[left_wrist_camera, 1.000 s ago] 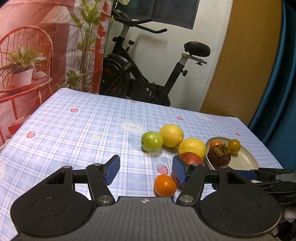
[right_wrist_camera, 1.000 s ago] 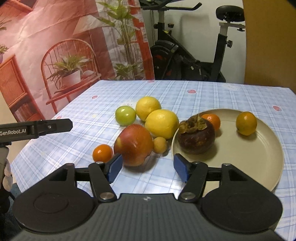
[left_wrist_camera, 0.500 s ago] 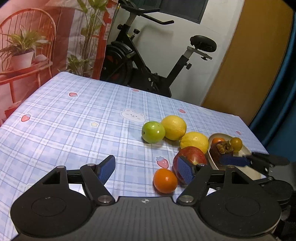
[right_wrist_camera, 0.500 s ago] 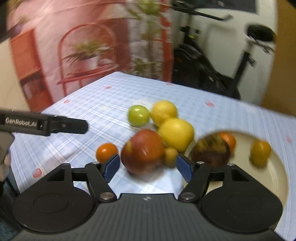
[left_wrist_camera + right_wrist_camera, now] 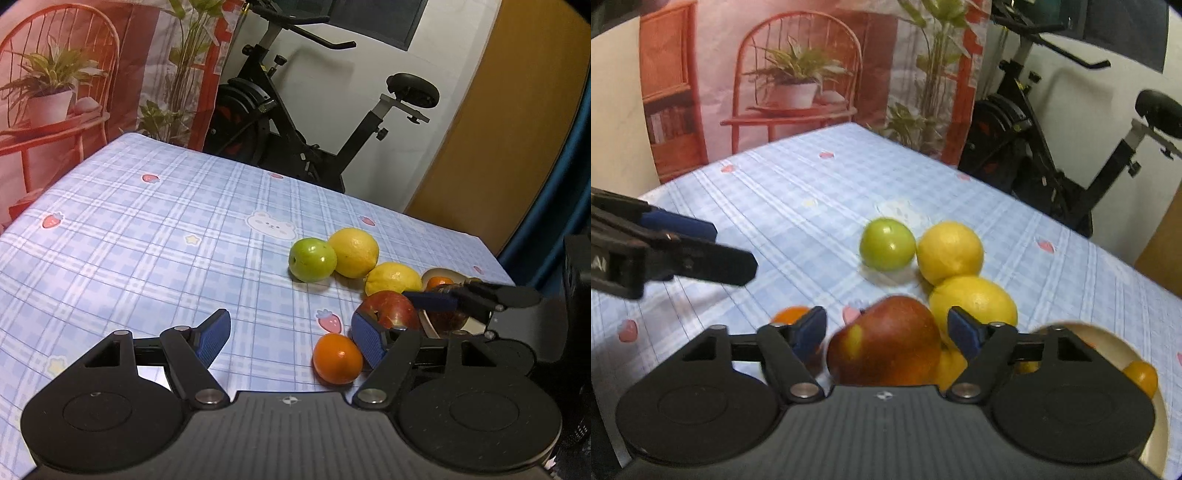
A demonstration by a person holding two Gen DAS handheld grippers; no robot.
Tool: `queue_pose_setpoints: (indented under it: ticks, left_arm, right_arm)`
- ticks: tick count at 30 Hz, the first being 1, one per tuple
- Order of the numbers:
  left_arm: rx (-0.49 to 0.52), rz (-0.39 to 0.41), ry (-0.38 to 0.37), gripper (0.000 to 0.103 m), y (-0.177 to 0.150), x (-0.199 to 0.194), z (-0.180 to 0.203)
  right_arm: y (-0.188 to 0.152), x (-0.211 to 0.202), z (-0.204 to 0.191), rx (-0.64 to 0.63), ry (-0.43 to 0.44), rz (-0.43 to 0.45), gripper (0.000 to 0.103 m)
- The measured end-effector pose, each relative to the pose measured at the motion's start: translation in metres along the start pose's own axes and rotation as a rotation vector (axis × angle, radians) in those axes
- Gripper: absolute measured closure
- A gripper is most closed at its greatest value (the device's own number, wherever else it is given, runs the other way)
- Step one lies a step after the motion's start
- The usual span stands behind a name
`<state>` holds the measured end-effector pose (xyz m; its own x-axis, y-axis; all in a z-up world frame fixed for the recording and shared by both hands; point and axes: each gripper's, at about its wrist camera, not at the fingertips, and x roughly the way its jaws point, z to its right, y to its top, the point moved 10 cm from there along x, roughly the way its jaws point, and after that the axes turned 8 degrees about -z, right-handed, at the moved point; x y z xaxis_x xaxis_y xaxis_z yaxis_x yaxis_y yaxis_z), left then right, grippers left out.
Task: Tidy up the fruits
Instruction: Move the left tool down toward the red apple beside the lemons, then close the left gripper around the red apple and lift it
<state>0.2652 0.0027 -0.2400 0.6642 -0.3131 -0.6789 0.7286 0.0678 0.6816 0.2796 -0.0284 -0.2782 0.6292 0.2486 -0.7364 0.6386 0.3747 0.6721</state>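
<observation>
A red apple [image 5: 886,339] lies on the blue checked cloth between the open fingers of my right gripper [image 5: 886,328]; the pads do not touch it. The apple also shows in the left wrist view [image 5: 391,308]. Behind it lie two lemons [image 5: 973,301] [image 5: 949,251] and a green apple [image 5: 888,243]. A small orange [image 5: 338,358] lies just inside the right finger of my open left gripper [image 5: 291,336], which holds nothing. A beige plate [image 5: 1108,339] at the right holds small oranges [image 5: 1141,374]; its dark fruit is mostly hidden.
The table [image 5: 147,240] stretches left and back under the checked cloth. An exercise bike [image 5: 295,122] stands behind its far edge. A printed backdrop [image 5: 798,74] hangs at the left. My right gripper's finger [image 5: 480,295] reaches over the plate in the left wrist view.
My right gripper moved forward and left, from before the plate to around the red apple. My left gripper shifted slightly closer to the small orange. Both stayed open.
</observation>
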Motion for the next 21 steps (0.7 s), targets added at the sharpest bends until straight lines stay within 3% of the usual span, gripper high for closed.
queue_pose_setpoints:
  ticks: [11, 16, 21]
  left_arm:
    - [0.015, -0.041, -0.086, 0.029, -0.010, 0.008, 0.015]
    - [0.024, -0.072, -0.171, 0.029, -0.015, 0.013, 0.034]
    - [0.053, -0.115, -0.236, 0.028, -0.021, 0.021, 0.058]
  right_arm:
    - [-0.032, -0.031, 0.004, 0.158, 0.040, 0.048, 0.035]
    - [-0.045, -0.046, 0.012, 0.277, 0.089, 0.065, 0.035]
    - [-0.052, -0.056, 0.016, 0.298, 0.103, 0.076, 0.035]
